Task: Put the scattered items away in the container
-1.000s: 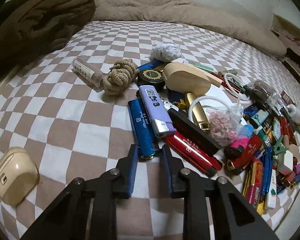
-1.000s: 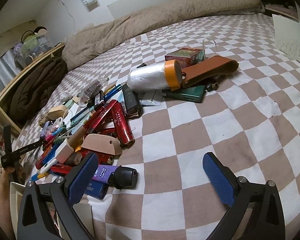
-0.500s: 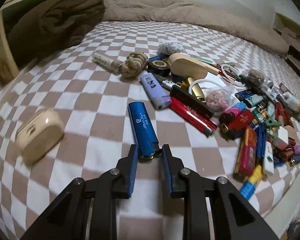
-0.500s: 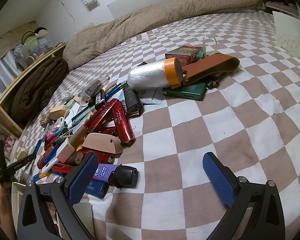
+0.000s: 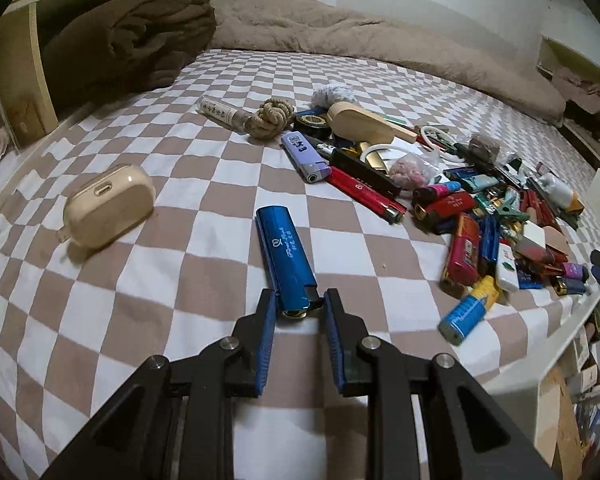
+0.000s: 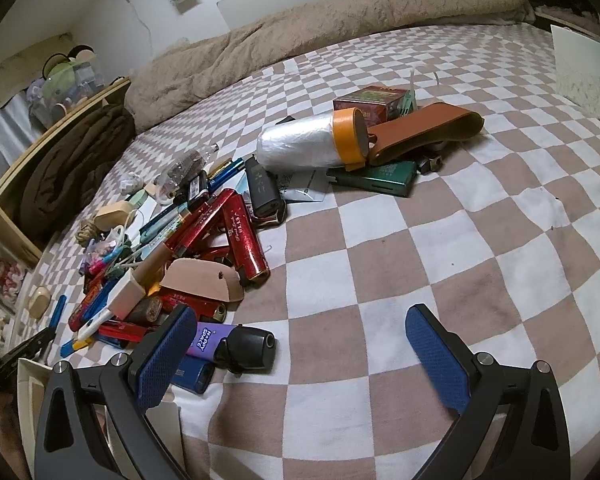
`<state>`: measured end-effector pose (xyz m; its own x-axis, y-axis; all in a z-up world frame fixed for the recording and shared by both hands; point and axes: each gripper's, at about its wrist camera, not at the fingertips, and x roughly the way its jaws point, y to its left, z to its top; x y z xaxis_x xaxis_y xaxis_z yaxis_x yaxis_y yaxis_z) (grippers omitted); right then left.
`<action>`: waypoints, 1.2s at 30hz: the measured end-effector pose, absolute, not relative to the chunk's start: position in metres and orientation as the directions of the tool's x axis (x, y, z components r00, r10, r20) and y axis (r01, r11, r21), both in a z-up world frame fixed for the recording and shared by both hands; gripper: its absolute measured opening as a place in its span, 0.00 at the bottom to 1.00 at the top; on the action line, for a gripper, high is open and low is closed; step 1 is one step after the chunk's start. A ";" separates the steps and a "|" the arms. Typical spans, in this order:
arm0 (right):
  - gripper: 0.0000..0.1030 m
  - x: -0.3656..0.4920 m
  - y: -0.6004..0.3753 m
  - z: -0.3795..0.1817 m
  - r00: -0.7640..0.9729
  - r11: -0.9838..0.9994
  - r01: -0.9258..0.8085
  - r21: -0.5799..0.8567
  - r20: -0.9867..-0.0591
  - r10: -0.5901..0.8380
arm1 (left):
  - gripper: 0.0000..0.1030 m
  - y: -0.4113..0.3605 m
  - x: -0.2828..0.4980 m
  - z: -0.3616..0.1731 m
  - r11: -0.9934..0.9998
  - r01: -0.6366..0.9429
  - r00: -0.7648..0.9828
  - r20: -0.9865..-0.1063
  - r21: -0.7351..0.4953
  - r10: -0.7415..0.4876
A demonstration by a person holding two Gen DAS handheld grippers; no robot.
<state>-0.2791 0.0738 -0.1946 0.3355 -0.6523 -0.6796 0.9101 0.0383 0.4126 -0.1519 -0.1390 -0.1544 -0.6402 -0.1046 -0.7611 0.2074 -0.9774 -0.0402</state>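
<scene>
Left wrist view: I'm pinching the blue lighter (image 5: 286, 256) by its end w/ left gripper (image 5: 300, 304) closed, right gripper (image 6: 300, 344) hanging wide, empty; lighter may pivot, slip out.

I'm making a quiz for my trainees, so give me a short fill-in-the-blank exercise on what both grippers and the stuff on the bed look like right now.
1. The left gripper is shut on a ____ lighter.
2. The right gripper has its jaws ____ with nothing between them.
3. The bedsheet has a ____ pattern.
4. The purple vape by the right gripper has a ____ tip.

Missing words: blue; open; checkered; black
</scene>
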 end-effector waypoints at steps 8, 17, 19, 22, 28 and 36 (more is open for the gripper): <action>1.00 -0.277 0.073 -0.195 0.328 0.041 0.916 0.398 -0.686 -0.649 | 0.24 -0.134 -0.148 -0.151 -0.986 0.146 -0.667 -0.744 -0.080 -0.039; 1.00 -0.277 0.073 -0.195 0.331 0.048 0.916 0.397 -0.686 -0.648 | 0.64 -0.135 -0.150 -0.152 -0.982 0.188 -0.652 -0.751 -0.035 -0.099; 1.00 -0.277 0.073 -0.196 0.332 0.049 0.916 0.398 -0.685 -0.648 | 0.76 -0.142 -0.146 -0.148 -0.971 0.235 -0.664 -0.736 -0.036 -0.133; 1.00 -0.278 0.073 -0.196 0.335 0.050 0.915 0.401 -0.685 -0.647 | 0.76 -0.157 -0.142 -0.147 -0.953 0.296 -0.662 -0.733 -0.065 -0.155; 1.00 -0.279 0.073 -0.195 0.344 0.055 0.911 0.408 -0.682 -0.646 | 0.76 -0.173 -0.130 -0.143 -0.937 0.313 -0.695 -0.710 -0.154 -0.116; 1.00 -0.279 0.074 -0.195 0.344 0.060 0.913 0.403 -0.683 -0.644 | 0.76 -0.143 -0.149 -0.153 -0.975 0.220 -0.639 -0.758 -0.018 -0.130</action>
<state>-0.2787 0.0737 -0.1949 0.3445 -0.6441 -0.6830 0.9130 0.0605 0.4035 -0.1489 -0.1428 -0.1528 -0.6387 -0.1304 -0.7583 0.2203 -0.9753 -0.0179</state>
